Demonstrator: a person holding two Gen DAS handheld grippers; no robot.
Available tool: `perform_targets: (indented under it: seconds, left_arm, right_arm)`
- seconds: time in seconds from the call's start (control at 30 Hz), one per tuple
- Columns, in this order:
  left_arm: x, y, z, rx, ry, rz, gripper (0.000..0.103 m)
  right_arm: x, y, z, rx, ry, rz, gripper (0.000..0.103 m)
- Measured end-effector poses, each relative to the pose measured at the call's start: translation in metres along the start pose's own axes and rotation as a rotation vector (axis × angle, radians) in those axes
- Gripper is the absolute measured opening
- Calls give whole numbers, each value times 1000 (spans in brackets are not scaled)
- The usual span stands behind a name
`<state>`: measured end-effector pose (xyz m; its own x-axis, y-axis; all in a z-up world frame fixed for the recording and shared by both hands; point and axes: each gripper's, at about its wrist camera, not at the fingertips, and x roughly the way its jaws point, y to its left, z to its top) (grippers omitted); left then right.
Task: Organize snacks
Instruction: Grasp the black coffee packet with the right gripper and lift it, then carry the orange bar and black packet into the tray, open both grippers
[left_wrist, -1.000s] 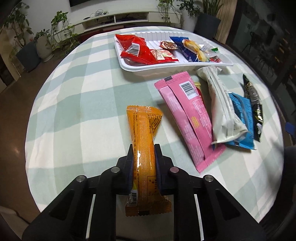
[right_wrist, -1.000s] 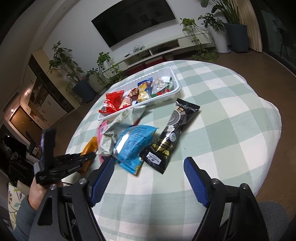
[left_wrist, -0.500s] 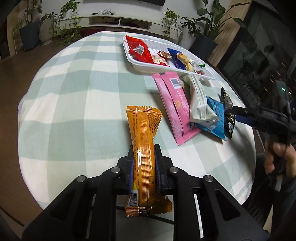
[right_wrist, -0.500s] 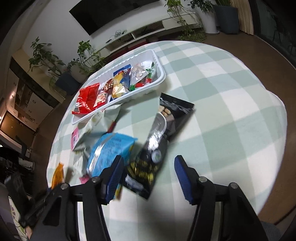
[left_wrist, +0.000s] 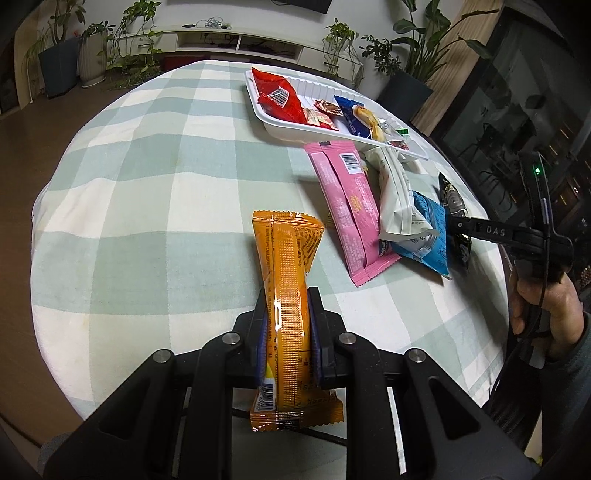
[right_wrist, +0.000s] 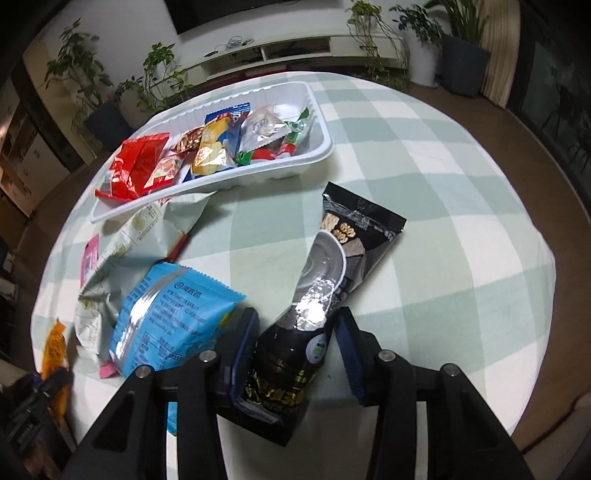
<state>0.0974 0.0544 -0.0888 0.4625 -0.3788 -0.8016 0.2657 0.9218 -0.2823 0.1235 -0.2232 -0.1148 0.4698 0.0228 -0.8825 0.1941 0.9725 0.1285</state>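
Left wrist view: left gripper (left_wrist: 288, 325) is clamped on the orange snack pack (left_wrist: 286, 306), pads squeezing its middle, pack's long axis running straight out along the fingers, held above the checked tablecloth (left_wrist: 147, 206). White tray (left_wrist: 280, 129) sits ahead and to the right at the far side of the table, already part-filled w/ small packets. Between gripper & tray lie the pink pack (left_wrist: 349, 206), a white bag (left_wrist: 397, 199) and a blue bag (left_wrist: 428, 229), overlapping. Person's right hand (left_wrist: 543, 310) at right edge holds the other tool by the black pack (left_wrist: 456, 206).

Right wrist view: right gripper (right_wrist: 295, 339) has its jaws closing around the black pack (right_wrist: 332, 288), which lies flat on the cloth between the blue pads; a gap shows on both sides, so no squeeze yet. Pack's long axis runs roughly along the fingers, tilted up-right, near end under the gripper. Blue bag (right_wrist: 166, 317) just beside the left-hand finger, touching or nearly, can't tell. Tray (right_wrist: 266, 177) is straight ahead, up-left of the pack's far end.

Key relation, my read: the black pack is closer to the right gripper, so that side takes it; tray then lies fwd for both.
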Motion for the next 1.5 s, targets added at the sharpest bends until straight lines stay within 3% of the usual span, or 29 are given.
perform_targets:
  seconds: [0.23,0.5,0.77,0.87,1.03,1.17,1.33,1.5]
  left_arm:
    - [0,0,4,-3,-8,-1,16]
    - [-22,12,22,-38,-61,-24,16]
    - [-47,11,99,0,-165,-2,16]
    - [-42,0,141,31,-185,4,16]
    - [-10,-32,213,77,-165,-36,16]
    - [37,-56,252,113,-106,-42,16]
    - [100,-60,273,124,-22,-10,16]
    - [147,-50,273,118,28,9,16]
  right_arm:
    - [-5,-3,-7,-23,-13,14,27]
    - [-37,-31,-7,76,-91,88,23]
    - [-79,-87,50,173,-220,74,23]
    - [-92,-85,79,156,-268,101,23]
    - [-97,-36,128,25,-326,218,23]
    - [-68,14,159,-92,-284,233,23]
    - [-6,44,181,-162,-172,195,23]
    - [39,45,187,-183,-110,138,23]
